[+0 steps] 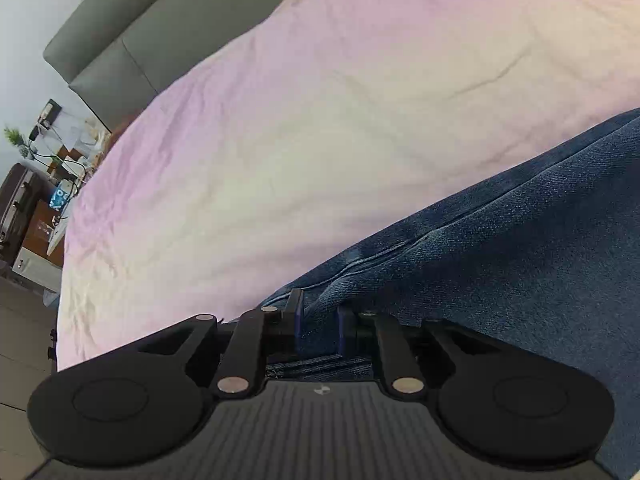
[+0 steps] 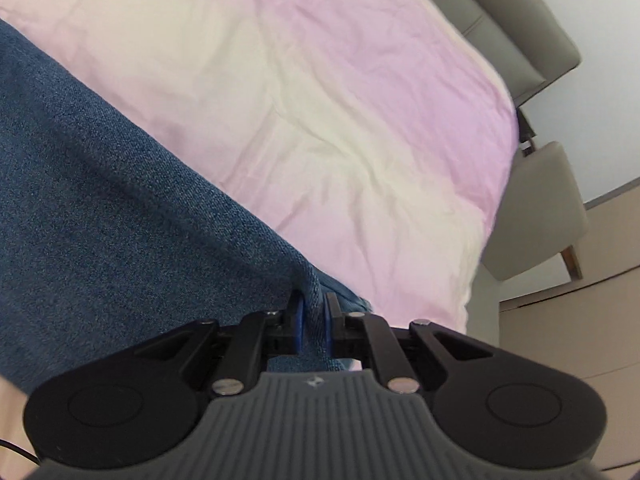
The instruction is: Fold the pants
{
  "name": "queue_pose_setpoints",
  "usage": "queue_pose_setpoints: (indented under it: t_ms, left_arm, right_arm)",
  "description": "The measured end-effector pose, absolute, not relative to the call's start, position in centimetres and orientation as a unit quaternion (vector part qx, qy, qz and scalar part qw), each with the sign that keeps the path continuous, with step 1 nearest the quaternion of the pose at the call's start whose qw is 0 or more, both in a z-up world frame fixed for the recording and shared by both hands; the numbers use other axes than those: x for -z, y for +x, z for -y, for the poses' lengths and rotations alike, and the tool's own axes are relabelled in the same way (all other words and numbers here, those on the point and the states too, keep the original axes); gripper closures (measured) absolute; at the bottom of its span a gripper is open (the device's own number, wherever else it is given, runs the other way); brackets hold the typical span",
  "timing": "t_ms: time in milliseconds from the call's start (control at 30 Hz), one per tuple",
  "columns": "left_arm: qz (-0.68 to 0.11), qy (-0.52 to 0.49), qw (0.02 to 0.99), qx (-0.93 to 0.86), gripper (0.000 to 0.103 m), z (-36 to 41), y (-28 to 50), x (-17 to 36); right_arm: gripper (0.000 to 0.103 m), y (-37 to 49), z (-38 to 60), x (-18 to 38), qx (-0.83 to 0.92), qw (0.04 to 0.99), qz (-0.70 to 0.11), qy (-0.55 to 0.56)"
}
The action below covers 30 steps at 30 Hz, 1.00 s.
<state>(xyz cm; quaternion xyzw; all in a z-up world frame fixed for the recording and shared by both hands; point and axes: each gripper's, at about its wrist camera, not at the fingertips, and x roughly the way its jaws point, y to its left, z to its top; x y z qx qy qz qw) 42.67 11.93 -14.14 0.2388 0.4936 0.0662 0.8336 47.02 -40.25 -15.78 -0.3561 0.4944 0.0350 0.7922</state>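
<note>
At the far left of the left wrist view a cluttered side table (image 1: 60,168) stands beyond the bed's edge, with the grey headboard (image 1: 132,40) above it. The pale pink sheet (image 1: 300,128) fills the middle. The jeans (image 1: 500,248) enter from the right, their blue denim running down to the left gripper (image 1: 319,316), whose jaws are clamped on a bunched edge of the cloth near a seam. Holding an edge rather than the middle probably lets the person carry the fabric over as one flat layer.

In the right wrist view the jeans (image 2: 100,200) lie to the left, spread over the sheet (image 2: 340,120). The right gripper (image 2: 313,316) pinches a narrow ridge of denim at the cloth's other edge, the blue pads pressed on both sides of it. With both edges gripped at once, the span between them likely stays taut, so the fold would land straight. Further right, past the bed, a beige chair (image 2: 540,208) stands on the floor.

Which part of the jeans each gripper holds, waistband or hem, cannot be told. The fold seems under way but unfinished.
</note>
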Motion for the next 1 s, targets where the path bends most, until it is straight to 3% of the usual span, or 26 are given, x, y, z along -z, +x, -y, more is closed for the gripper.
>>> queue_pose_setpoints:
  t_ms: [233,533,800,900,933,967,1000]
  left_arm:
    - [-0.519,0.230,0.821,-0.060,0.086,-13.0,43.8,18.1]
    - [-0.473,0.230,0.848,-0.062,0.086,-13.2,41.1,14.1]
    - [-0.493,0.239,0.832,-0.084,0.085,-11.2,42.7,17.9]
    - [-0.484,0.261,0.830,-0.090,0.073,-10.7,42.3,17.6]
    - [-0.480,0.264,0.831,-0.091,0.063,-10.7,42.3,17.5]
    - [-0.473,0.262,0.836,-0.093,0.046,-10.8,41.8,16.9]
    - [-0.467,0.253,0.842,-0.099,0.039,-11.0,41.2,16.1]
  right_arm:
    - [0.101,50.4,40.0,21.2,-0.063,0.762,-0.526,-0.373]
    - [0.101,49.8,40.6,19.3,-0.073,0.761,-0.515,-0.387]
    - [0.099,49.9,40.5,20.3,-0.048,0.762,-0.517,-0.386]
    - [0.091,49.9,40.8,20.0,-0.043,0.769,-0.517,-0.373]
    - [0.085,49.8,40.9,19.6,-0.040,0.772,-0.518,-0.365]
    - [0.070,49.8,41.5,19.0,-0.033,0.779,-0.517,-0.354]
    - [0.060,49.7,42.0,18.3,-0.029,0.786,-0.516,-0.339]
